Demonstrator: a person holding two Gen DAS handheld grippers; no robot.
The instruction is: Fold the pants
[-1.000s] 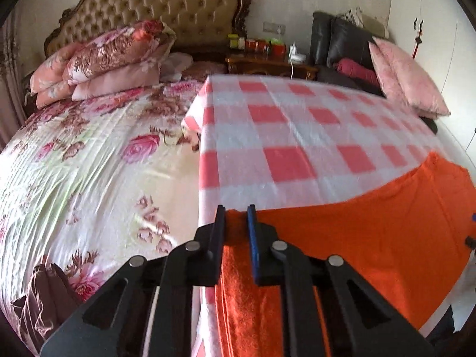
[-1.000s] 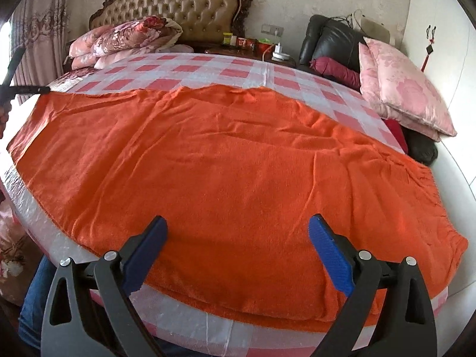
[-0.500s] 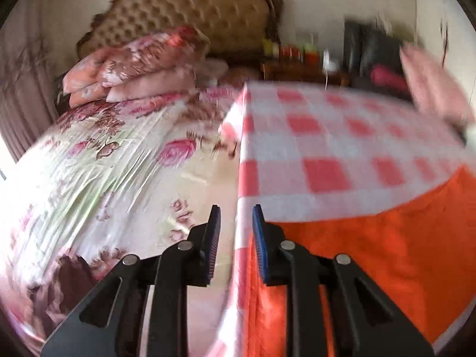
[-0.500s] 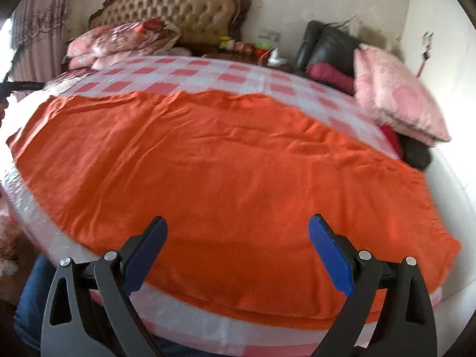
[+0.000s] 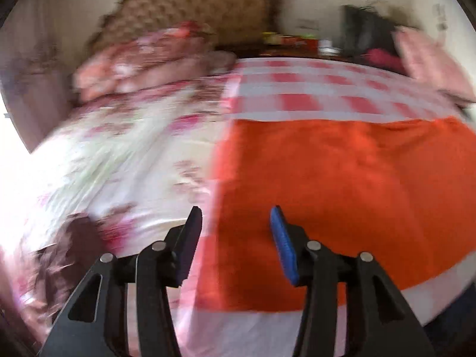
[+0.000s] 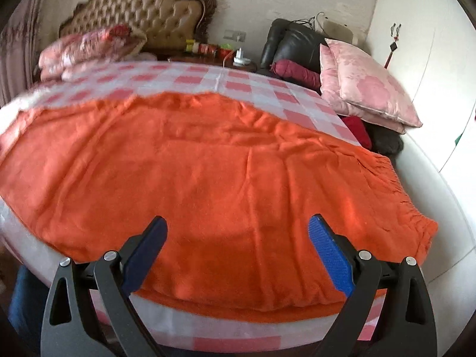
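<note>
The orange pants (image 6: 226,178) lie spread flat across the red-and-white checked cloth (image 6: 208,81), folded lengthwise, with the gathered waistband at the right edge. My right gripper (image 6: 238,238) hangs open just above the near edge of the pants, nothing between its fingers. The left wrist view is blurred by motion; there the pants (image 5: 342,184) fill the right half. My left gripper (image 5: 236,223) is open over their left end, holding nothing.
A floral bed (image 5: 119,163) lies left of the checked cloth. Stacked pink pillows (image 6: 86,50) sit before a tufted headboard (image 6: 148,12). A nightstand with bottles (image 6: 220,53), a black chair (image 6: 294,44) and pink cushions (image 6: 369,89) stand at the back right.
My left gripper has let go of the pants' left end and opened wide, swinging back and to the right. The right gripper has stayed open, shifting slightly.
</note>
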